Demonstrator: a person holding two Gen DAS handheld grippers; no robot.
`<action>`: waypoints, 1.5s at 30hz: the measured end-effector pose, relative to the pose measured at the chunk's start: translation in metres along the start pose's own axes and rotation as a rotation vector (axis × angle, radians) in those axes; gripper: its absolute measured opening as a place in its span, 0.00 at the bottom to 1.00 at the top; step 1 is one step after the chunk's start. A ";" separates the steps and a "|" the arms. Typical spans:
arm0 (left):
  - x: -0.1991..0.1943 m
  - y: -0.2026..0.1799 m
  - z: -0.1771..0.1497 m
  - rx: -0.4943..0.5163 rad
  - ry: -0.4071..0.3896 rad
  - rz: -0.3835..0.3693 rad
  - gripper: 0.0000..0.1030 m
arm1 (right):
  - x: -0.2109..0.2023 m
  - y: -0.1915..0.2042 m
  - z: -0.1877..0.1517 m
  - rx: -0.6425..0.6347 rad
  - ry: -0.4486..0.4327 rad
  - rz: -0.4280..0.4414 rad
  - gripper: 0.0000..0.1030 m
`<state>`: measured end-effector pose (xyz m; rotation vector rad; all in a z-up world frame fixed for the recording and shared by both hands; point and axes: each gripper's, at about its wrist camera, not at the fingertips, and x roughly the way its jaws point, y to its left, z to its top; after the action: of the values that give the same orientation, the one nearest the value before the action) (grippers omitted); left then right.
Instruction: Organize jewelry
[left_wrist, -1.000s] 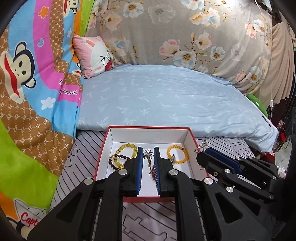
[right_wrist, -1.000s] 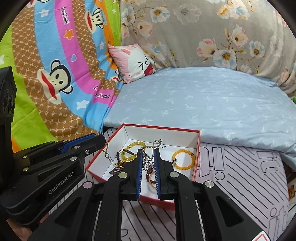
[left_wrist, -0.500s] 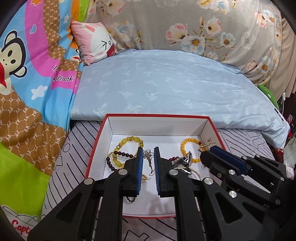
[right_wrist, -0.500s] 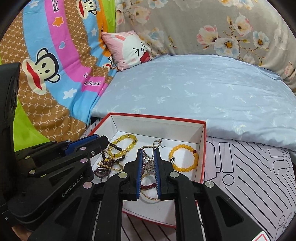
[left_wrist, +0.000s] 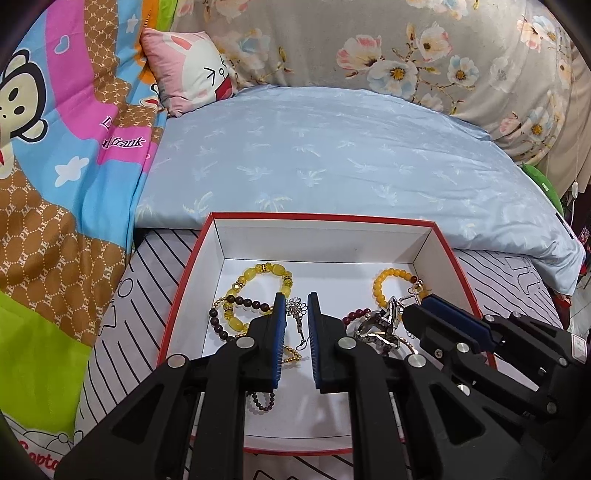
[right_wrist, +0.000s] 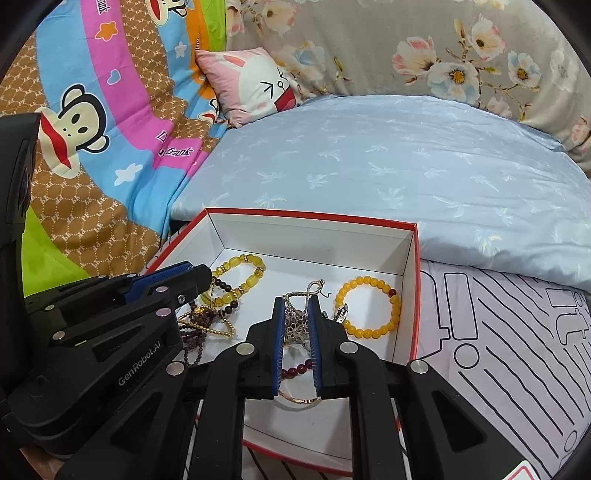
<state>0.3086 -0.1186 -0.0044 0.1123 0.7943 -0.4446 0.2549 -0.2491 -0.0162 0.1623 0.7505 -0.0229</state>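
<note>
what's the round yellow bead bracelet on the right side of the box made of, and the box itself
Round yellow bead bracelet: smooth, glossy, slightly translucent beads, likely resin, glass or amber-like stone; the look can't settle which. Red-edged white box: matte, thin flat walls with crisp folded corners, so probably cardboard.

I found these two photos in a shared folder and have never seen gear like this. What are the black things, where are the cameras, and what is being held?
They are hand-held tongs, one in each of a person's hands, each with a camera looking along its fingers. One picture is from the left tongs, the other from the right tongs. Both reach into a red-edged box on a bed, holding beaded bracelets: a yellow one and a mixed yellow and dark one. The right tongs are shut on a silver filigree piece. The left ones are nearly shut around a small silver charm; whether they grip it is unclear.
</note>
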 end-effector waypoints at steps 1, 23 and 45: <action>0.002 0.000 0.000 -0.002 0.005 -0.001 0.16 | 0.001 0.000 0.000 0.000 -0.005 -0.008 0.15; -0.022 0.009 -0.016 -0.029 0.058 0.115 0.48 | -0.024 0.000 -0.010 0.065 0.021 -0.121 0.52; -0.066 0.011 -0.036 -0.055 0.086 0.196 0.70 | -0.073 0.011 -0.030 0.081 0.036 -0.205 0.69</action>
<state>0.2485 -0.0764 0.0165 0.1576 0.8704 -0.2340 0.1822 -0.2366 0.0132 0.1622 0.8006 -0.2462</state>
